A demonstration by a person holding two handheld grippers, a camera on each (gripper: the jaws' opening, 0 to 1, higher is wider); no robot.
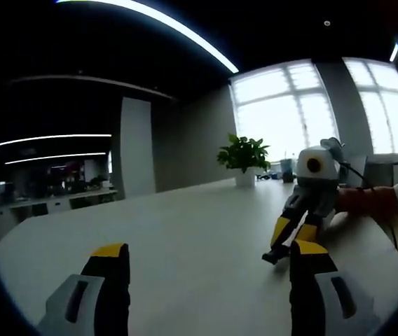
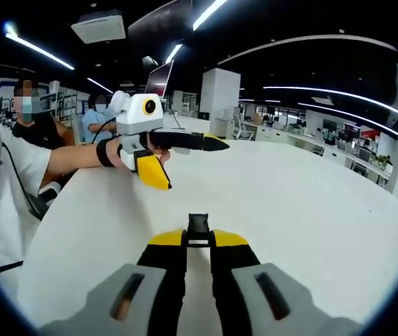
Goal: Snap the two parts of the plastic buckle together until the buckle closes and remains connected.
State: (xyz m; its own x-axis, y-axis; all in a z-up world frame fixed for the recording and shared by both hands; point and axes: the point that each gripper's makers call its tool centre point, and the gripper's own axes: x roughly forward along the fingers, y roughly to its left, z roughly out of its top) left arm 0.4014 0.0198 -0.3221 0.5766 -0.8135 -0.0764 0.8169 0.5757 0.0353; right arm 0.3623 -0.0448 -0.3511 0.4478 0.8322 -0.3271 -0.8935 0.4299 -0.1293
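My left tongs (image 1: 206, 262) sit at the bottom of the left gripper view, jaws spread wide, nothing between them, white tabletop (image 1: 185, 224) showing through the gap. My right tongs (image 2: 199, 239) are at bottom centre of the right gripper view, jaws nearly together and pinched on a small black buckle piece (image 2: 198, 229) that sticks up just past the yellow tips. I can make out one buckle part; it's small and I can't tell which half it is.

In the left gripper view the right tongs show at right of centre, tips down at the tabletop, something dark at the tips, too small to identify. A hand (image 1: 367, 201) in a white sleeve holds them at the right edge. A potted plant (image 1: 244, 155) stands on the far end of the tabletop, in front of bright windows (image 1: 290, 112).

In the right gripper view the left tongs appear at upper left, held above the tabletop, jaws apart: one pointing right, one angled down. Seated people (image 2: 41, 126) are at the far left edge, office desks (image 2: 325, 140) across the upper right.
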